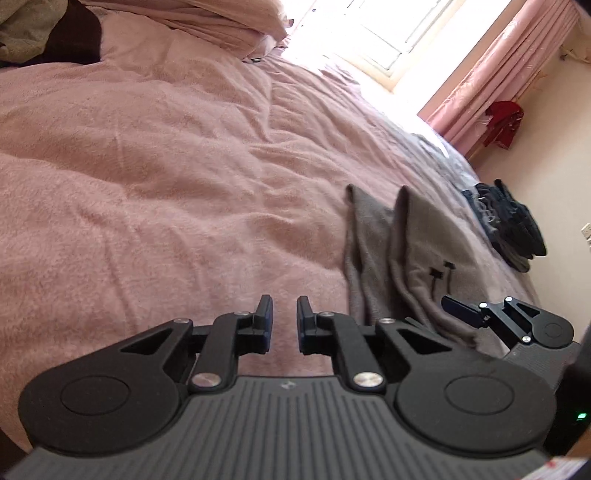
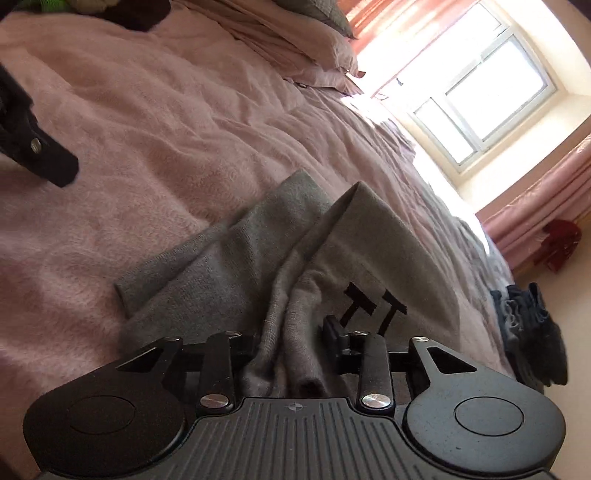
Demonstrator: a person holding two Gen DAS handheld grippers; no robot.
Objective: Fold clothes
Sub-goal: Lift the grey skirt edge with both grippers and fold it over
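Note:
A grey knit garment (image 1: 417,240) (image 2: 221,266) lies bunched in long folds on the pink blanket (image 1: 147,166) (image 2: 129,147), with two black cord ends (image 2: 373,299) on its top layer. My right gripper (image 2: 291,339) stands open over its near end. A thick fold of the grey cloth lies between the jaws and hides the left finger. In the left wrist view one right-gripper finger (image 1: 460,310) rests at the garment's near edge. My left gripper (image 1: 284,321) hovers over bare blanket left of the garment, shut to a narrow slit with nothing in it. Its dark finger (image 2: 48,158) shows at the far left.
Pink pillows (image 1: 207,22) (image 2: 295,48) lie at the head of the bed under a bright window (image 2: 480,99). A stack of dark clothes (image 1: 509,221) (image 2: 532,325) sits at the bed's right edge. More dark clothes (image 1: 55,33) lie at the far left. Pink curtains (image 1: 491,66) hang right.

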